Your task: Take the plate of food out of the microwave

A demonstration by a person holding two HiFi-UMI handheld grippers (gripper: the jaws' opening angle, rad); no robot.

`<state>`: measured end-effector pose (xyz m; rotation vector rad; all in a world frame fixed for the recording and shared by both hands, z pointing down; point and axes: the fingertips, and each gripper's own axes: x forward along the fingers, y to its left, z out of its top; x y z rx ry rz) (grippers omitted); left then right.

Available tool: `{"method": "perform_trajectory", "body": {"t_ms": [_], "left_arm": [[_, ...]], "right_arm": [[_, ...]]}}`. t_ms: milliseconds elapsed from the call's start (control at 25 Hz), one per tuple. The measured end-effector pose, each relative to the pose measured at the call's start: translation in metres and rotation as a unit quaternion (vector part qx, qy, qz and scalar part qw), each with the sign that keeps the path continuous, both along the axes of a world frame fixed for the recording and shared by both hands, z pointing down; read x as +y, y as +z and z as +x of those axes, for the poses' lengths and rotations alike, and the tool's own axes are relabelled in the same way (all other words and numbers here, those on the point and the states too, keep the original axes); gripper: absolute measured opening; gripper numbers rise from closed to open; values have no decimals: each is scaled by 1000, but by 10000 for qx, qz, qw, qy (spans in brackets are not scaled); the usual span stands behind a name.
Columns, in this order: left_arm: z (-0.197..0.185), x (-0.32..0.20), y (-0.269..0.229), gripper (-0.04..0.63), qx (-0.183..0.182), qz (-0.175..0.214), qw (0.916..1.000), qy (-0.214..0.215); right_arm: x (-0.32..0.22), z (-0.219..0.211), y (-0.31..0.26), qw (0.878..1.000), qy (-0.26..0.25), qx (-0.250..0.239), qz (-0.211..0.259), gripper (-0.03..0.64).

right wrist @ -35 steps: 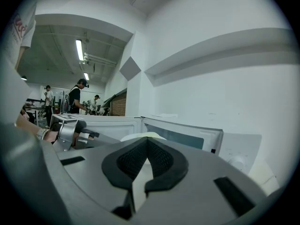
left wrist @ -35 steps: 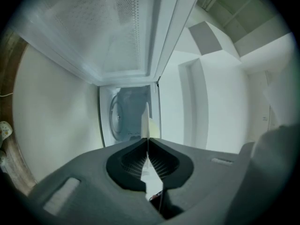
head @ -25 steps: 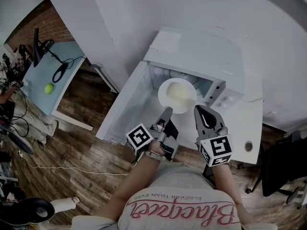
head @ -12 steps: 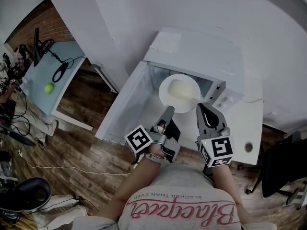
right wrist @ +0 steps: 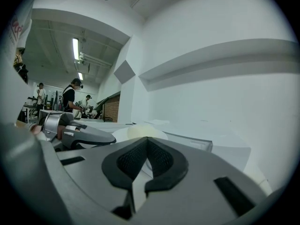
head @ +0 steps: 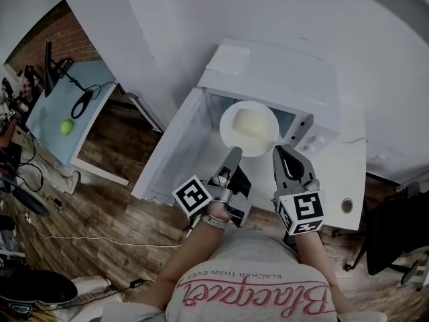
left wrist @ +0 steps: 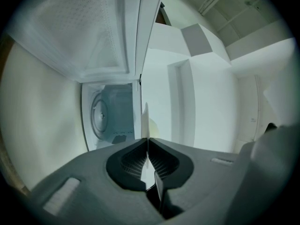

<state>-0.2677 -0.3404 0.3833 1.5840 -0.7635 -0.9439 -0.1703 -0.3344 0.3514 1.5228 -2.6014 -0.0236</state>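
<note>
Though edge-on, plate seemingly between closed left tongs (microwave just behind).

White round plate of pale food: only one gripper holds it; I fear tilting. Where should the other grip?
Probably on the thin rim nearest the person, right of where the left gripper pinches the white round plate. Come from the front with the right gripper, one jaw above and one below: the plate lies flat, food heaped mid-plate.

We see the white round plate, level, bearing a pale yellow mound of food, at the open white microwave's mouth, its near rim pinched by the left gripper.
</note>
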Motion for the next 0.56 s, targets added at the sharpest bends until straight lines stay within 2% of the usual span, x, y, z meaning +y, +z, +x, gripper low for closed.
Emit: {"method": "perform_trajectory", "body": {"t_ms": [560], "left_arm": [[4,-2,-1,14,8,14,10000,14]], "right_arm": [[-1,4,0,10000,13,-16,-1,5]]}}
